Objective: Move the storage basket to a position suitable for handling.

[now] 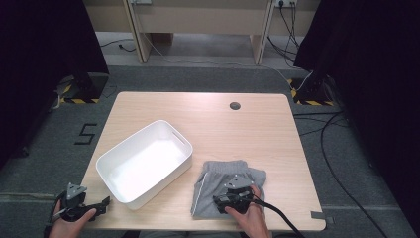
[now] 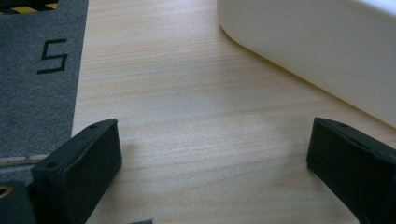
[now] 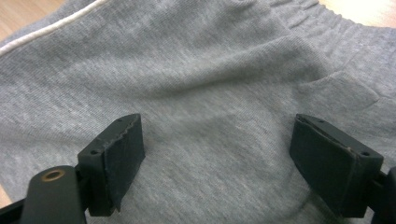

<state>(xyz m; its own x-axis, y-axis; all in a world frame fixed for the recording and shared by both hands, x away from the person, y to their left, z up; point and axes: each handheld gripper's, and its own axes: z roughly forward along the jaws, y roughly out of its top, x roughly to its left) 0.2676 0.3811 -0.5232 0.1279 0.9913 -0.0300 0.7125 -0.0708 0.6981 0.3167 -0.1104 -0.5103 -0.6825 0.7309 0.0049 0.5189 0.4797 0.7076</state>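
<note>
Folded grey shorts (image 1: pixel 218 186) with a white side stripe lie on the wooden table (image 1: pixel 257 134) near its front edge. My right gripper (image 1: pixel 236 194) hovers just over them, open; in the right gripper view the grey shorts (image 3: pixel 210 79) spread beneath my right gripper (image 3: pixel 217 158), its jaws wide apart with nothing between them. A white plastic bin (image 1: pixel 144 161) stands empty left of the shorts. My left gripper (image 1: pixel 86 206) sits at the table's front left corner, open; in the left gripper view my left gripper (image 2: pixel 212 168) frames bare table, with the white bin (image 2: pixel 317 46) at upper right.
A round cable hole (image 1: pixel 235 105) sits near the table's far edge. Grey carpet with a "5" mark (image 1: pixel 85 133) lies left of the table. Cables (image 1: pixel 327 148) trail on the floor at right. Black curtains hang on both sides.
</note>
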